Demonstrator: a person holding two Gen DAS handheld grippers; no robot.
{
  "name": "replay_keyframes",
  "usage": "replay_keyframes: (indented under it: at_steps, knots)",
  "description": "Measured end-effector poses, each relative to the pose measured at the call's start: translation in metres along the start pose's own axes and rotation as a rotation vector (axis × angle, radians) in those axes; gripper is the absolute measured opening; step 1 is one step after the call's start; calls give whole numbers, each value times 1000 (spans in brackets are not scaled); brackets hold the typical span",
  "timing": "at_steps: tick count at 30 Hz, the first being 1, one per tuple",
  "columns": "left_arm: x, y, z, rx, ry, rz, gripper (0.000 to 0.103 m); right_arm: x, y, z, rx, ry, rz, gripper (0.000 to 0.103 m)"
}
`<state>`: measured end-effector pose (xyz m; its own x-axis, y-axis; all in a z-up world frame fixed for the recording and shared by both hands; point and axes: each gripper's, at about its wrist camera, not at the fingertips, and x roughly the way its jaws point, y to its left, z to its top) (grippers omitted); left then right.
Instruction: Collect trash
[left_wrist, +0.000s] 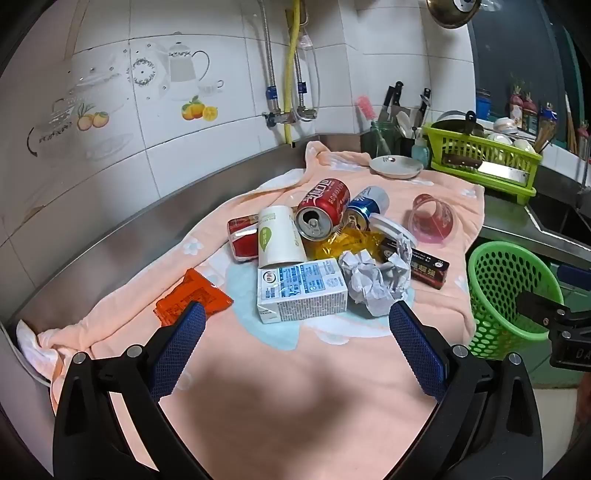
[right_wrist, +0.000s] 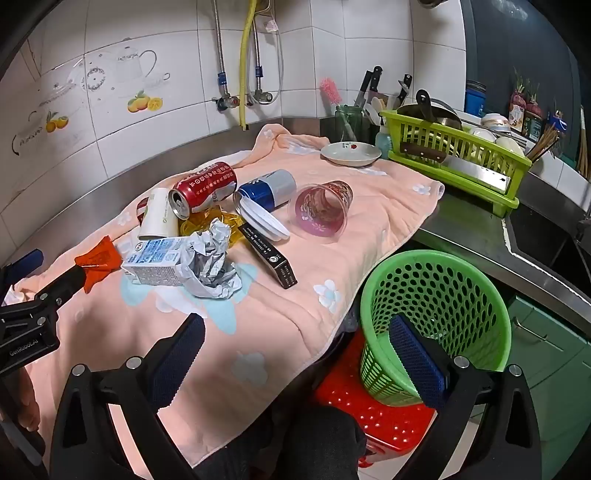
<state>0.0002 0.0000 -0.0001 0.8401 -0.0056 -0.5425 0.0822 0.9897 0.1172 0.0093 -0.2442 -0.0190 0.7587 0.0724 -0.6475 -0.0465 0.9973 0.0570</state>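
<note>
Where crumpled: glossy foil wrapper (left_wrist: 373, 282)

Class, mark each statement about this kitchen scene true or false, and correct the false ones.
1. The red can lies on its side. True.
2. The left gripper is clamped on the milk carton. False: its fingers are open, with nothing between them.
3. The green basket already holds trash. False: no trash shows inside it.
4. The crumpled paper lies against the milk carton. True.
5. The pink plastic cup stands upright. False: it lies tipped over on the towel.
</note>
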Motion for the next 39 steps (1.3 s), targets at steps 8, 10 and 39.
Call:
replay_keyframes:
  at_steps: [8, 10, 39]
  knots:
    - [2, 0, 2, -20, 6, 4, 98, -2, -1, 0, -2, -7, -3, 97]
    - [-1, 2, 1, -19, -9, 5, 98, -2, -1, -1, 0, -8, -4, 97]
    - [-3, 4, 3, -18, -27, 10, 98, -3, 3, 2, -13, -15, -1, 97]
